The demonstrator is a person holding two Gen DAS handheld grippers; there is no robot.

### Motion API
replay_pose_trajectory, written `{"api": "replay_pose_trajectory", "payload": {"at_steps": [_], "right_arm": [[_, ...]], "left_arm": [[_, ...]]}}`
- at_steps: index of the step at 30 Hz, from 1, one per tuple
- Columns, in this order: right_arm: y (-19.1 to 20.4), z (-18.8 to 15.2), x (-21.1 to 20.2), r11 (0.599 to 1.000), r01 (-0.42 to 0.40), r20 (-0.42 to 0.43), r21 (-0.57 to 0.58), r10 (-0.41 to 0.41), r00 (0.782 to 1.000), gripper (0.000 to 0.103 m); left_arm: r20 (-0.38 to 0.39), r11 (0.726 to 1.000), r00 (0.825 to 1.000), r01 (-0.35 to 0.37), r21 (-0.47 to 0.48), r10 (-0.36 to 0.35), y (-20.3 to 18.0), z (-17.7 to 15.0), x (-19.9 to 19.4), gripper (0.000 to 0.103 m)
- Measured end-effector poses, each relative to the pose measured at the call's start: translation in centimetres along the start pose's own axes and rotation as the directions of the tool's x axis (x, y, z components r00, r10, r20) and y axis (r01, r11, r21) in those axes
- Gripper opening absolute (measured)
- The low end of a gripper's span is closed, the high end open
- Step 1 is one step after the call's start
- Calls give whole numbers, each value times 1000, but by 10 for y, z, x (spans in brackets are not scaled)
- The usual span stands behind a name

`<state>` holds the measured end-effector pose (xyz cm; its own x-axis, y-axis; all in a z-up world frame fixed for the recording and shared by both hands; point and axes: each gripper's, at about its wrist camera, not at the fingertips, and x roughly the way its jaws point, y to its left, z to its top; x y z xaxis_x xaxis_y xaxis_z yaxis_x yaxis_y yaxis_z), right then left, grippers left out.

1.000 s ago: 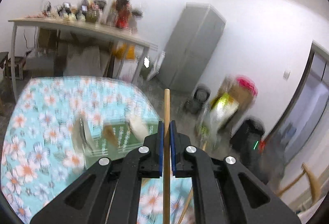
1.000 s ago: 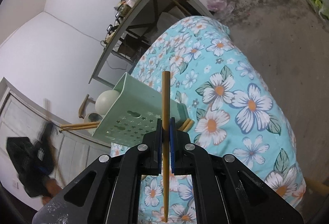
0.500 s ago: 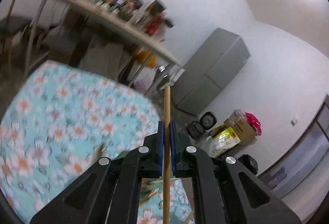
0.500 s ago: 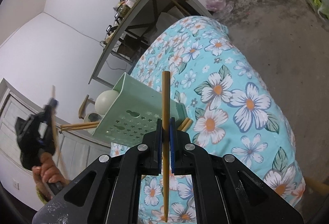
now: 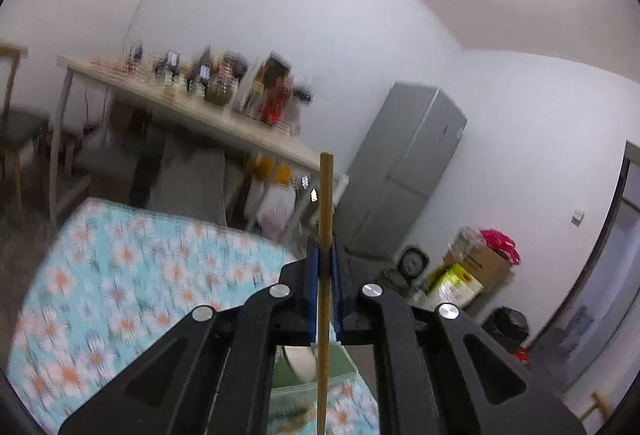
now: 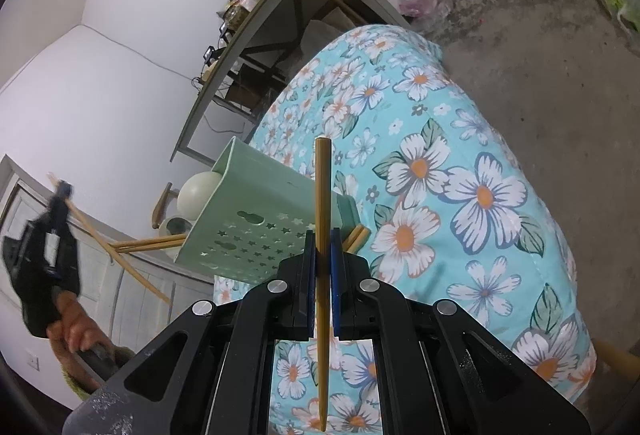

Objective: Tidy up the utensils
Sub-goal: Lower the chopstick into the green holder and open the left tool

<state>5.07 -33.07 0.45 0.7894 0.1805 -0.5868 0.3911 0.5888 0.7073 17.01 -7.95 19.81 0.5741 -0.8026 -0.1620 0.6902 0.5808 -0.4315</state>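
Raised since a second ago, left tool [image 5: 325,267] pinches one chopstick [image 5: 325,203], right tool [image 6: 323,255] another [image 6: 322,195]; neither yet in green holder [image 6: 256,219].

Both grippers are clamped tight on a thin stick each. The right gripper [image 6: 323,247] tips downward, jaws pressed together. The left gripper [image 5: 325,255] points almost level; seen from the right wrist view, a bare hand [image 6: 76,331] grips its handle, raised off to the side.
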Motion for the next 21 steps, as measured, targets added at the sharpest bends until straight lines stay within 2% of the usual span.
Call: {"api": "replay_pose_trajectory", "payload": {"at_steps": [5, 9, 16, 18, 21], "right_arm": [[-1, 1, -2, 1000, -3, 1, 1, 3, 1000, 4], [-1, 0, -2, 1000, -6, -2, 3, 6, 1000, 5], [-2, 0, -2, 1000, -6, -3, 4, 6, 1000, 5], [-2, 0, -2, 1000, -7, -5, 4, 7, 1000, 4], [-2, 0, -3, 1000, -4, -6, 4, 4, 1000, 4]], "left_arm": [[120, 999, 993, -22, 43, 17, -10, 16, -5, 5], [203, 991, 975, -104, 82, 86, -9, 17, 8, 5], [224, 970, 951, -232, 69, 211, 8, -11, 46, 5], [202, 968, 951, -246, 45, 232, 16, -22, 55, 5], [156, 973, 961, -229, -18, 229, 29, -38, 62, 6]]}}
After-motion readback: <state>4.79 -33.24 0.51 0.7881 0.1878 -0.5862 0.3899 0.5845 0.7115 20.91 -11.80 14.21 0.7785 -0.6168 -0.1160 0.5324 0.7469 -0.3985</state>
